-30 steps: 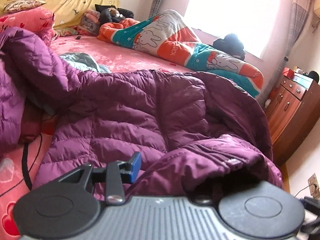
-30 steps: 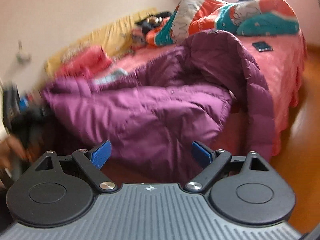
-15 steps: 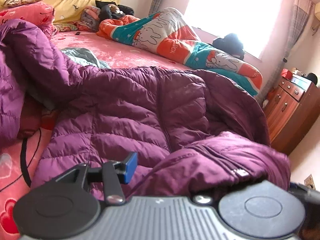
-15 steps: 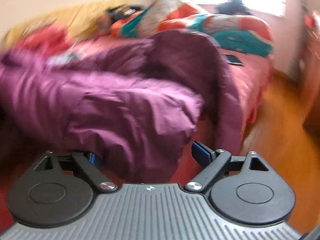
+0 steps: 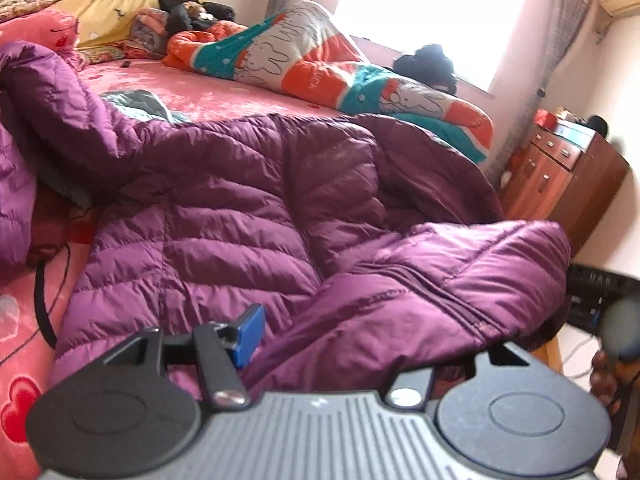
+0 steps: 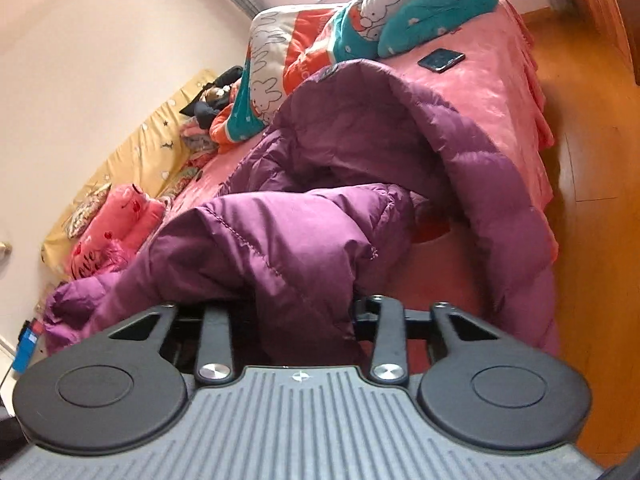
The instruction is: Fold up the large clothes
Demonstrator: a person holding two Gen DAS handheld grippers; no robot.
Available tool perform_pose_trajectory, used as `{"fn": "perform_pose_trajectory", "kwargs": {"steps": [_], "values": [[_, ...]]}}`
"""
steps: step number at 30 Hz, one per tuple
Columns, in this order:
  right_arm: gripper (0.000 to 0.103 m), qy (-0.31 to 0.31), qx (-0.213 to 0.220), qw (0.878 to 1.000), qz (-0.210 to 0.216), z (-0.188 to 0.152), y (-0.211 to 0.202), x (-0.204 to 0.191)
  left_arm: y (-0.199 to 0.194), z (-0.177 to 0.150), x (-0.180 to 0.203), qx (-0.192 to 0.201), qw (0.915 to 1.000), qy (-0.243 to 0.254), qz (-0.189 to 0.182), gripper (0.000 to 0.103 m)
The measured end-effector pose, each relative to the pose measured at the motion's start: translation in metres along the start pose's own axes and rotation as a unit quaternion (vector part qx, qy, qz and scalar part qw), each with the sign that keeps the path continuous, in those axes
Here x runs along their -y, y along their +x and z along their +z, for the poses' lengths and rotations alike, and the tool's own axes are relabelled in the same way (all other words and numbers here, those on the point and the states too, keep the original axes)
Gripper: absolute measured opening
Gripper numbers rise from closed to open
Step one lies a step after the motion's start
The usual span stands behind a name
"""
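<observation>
A large purple quilted down coat (image 5: 248,216) lies spread across the pink bed (image 5: 208,100); it also shows in the right wrist view (image 6: 360,152). My left gripper (image 5: 340,344) is shut on a folded-over edge of the coat near the bed's front; its left blue pad (image 5: 250,334) shows, its right finger is hidden under fabric. My right gripper (image 6: 296,312) is shut on another bunched part of the coat, with fabric filling the gap between the fingers and hiding both pads. The right gripper's body (image 5: 600,300) shows at the right edge of the left wrist view.
A rolled orange, teal and white rabbit-print quilt (image 5: 320,60) lies along the bed's far side. A phone (image 6: 440,58) lies on the bed near its corner. A wooden dresser (image 5: 560,176) stands right of the bed. Pink pillows (image 6: 116,220) sit at the yellow headboard. The wooden floor (image 6: 592,160) runs beside the bed.
My right gripper has moved in from open and closed on the coat's bunched fabric, and its view has rolled. The left gripper keeps its hold and has lifted the folded edge slightly.
</observation>
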State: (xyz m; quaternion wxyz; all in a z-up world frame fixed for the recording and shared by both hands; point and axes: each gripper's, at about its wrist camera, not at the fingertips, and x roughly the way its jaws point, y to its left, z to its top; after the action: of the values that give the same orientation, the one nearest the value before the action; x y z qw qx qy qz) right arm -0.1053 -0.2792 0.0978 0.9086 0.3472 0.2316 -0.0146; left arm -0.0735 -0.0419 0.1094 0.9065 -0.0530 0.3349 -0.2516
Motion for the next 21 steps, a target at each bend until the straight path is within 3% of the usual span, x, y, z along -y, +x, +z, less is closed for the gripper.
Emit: {"fn": "perform_pose_trajectory", "kwargs": {"steps": [6,14,18,21], "values": [[0.028,-0.027,0.043,0.999,-0.012,0.001,-0.039,-0.017,-0.013,-0.012,0.017,-0.013,0.9990,0.034,-0.026,0.057],[0.026,-0.092,0.055,0.993,-0.046,-0.003,-0.078,-0.040,-0.026,-0.029,0.028,-0.042,0.9961,0.063,-0.046,0.057],[0.026,-0.140,0.037,0.985,-0.096,-0.009,-0.080,-0.036,-0.021,-0.042,0.032,-0.067,0.9931,0.088,-0.039,0.058],[0.027,-0.200,-0.004,0.969,-0.147,-0.021,-0.068,-0.031,-0.013,-0.052,0.030,-0.089,0.9908,0.097,-0.033,0.060]]}}
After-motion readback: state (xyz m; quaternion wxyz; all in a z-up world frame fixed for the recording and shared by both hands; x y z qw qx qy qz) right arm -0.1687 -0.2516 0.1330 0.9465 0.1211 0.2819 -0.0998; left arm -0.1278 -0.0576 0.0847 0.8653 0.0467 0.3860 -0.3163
